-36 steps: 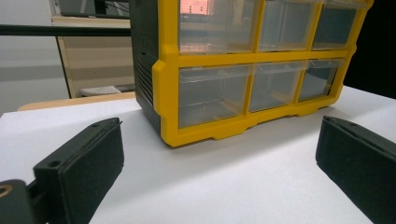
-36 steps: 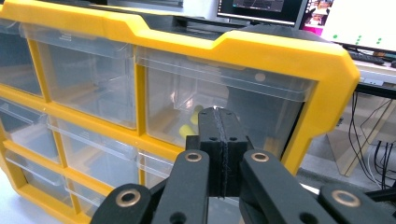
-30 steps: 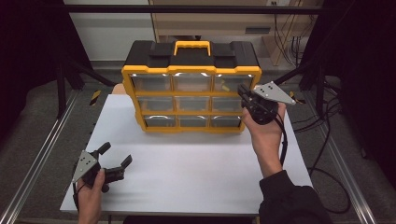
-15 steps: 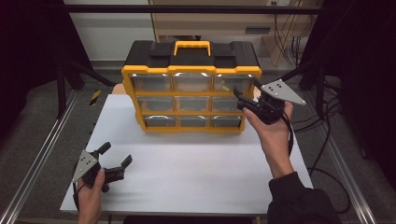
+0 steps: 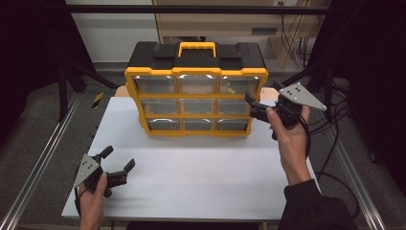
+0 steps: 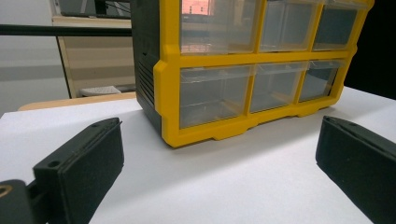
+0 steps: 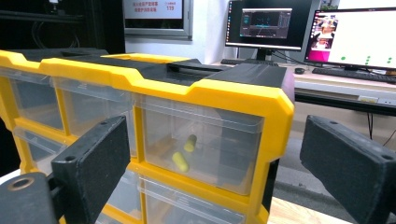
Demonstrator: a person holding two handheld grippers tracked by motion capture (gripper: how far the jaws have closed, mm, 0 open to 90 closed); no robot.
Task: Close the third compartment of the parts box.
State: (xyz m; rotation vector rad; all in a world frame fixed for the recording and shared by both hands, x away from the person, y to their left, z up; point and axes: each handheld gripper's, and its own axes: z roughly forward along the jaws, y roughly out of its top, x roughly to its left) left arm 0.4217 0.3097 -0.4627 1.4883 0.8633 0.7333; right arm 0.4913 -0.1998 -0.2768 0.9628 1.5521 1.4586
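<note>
High view: a yellow-and-black organizer [image 5: 196, 88] stands at the bench's [image 5: 201, 177] far edge. Right claw [image 5: 254, 106], jaws spread and empty, hovers beside its top-right drawer [image 7: 198, 149], which holds two yellow bits [image 7: 183, 154]. Left claw [image 5: 117, 165] rests spread near the front-left corner.

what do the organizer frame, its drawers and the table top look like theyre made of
Organizer frame: looks like moulded hard plastic, yellow and black, with a smooth, slightly glossy finish and rounded cast edges.
Drawers: clear, glossy plastic; the two small yellow pieces show through the top right one, and light glints on the fronts.
Table top: flat, matte white surface, probably laminate or painted board; can't tell which.
</note>
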